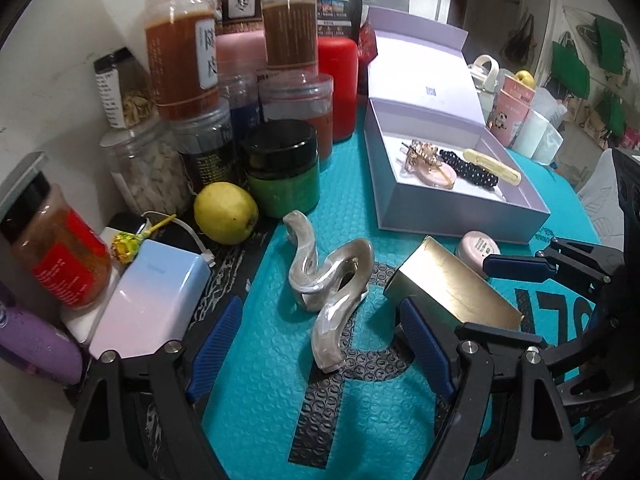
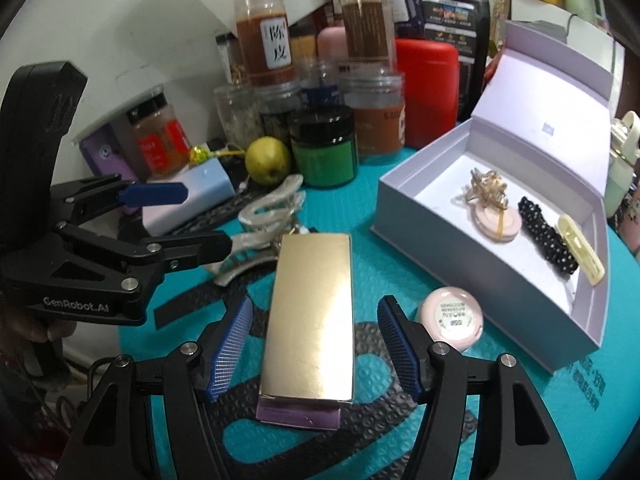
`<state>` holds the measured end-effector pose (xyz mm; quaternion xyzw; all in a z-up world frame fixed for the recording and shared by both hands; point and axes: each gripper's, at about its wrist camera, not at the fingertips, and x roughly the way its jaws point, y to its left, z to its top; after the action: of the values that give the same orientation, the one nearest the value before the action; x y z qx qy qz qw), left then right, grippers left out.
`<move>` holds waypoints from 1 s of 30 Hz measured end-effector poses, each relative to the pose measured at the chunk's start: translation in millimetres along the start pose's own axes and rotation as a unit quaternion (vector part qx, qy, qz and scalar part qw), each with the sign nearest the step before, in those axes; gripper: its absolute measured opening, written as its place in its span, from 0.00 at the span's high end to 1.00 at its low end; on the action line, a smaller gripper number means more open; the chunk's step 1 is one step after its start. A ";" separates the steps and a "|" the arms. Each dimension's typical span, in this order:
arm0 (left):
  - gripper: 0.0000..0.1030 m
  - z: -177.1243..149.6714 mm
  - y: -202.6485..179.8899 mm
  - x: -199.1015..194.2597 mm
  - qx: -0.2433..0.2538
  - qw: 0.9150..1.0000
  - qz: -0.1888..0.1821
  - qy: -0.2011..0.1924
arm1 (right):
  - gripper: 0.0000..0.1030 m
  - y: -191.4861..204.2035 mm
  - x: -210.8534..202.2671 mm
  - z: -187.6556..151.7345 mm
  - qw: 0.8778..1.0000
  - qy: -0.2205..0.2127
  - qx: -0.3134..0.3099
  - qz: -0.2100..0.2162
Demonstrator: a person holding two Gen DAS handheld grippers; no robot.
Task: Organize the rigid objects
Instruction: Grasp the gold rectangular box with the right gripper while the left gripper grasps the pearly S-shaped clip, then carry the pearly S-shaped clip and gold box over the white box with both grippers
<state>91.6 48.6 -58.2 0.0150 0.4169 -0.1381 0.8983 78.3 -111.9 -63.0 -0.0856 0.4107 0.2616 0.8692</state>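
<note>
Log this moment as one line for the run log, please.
left gripper: open around hair claw | right gripper: open, straddling gold box | tray: lid up, four accessories inside | pink compact: on mat

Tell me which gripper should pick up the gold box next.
Right. The right gripper is open with the gold box lying lengthwise between its fingers, so it likely only needs to close. The left gripper is open around the wavy hair clip, with the box off to its side.
</note>
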 end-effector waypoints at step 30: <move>0.47 18.5 -22.7 66.7 0.056 0.998 0.005 0.028 | 0.57 -29.5 -27.6 -23.0 0.997 0.004 0.068 0.019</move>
<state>140.4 8.5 -94.3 0.0708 0.4334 -0.1566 0.8847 63.9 -155.9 -58.8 -0.0190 0.4326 0.2494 0.8662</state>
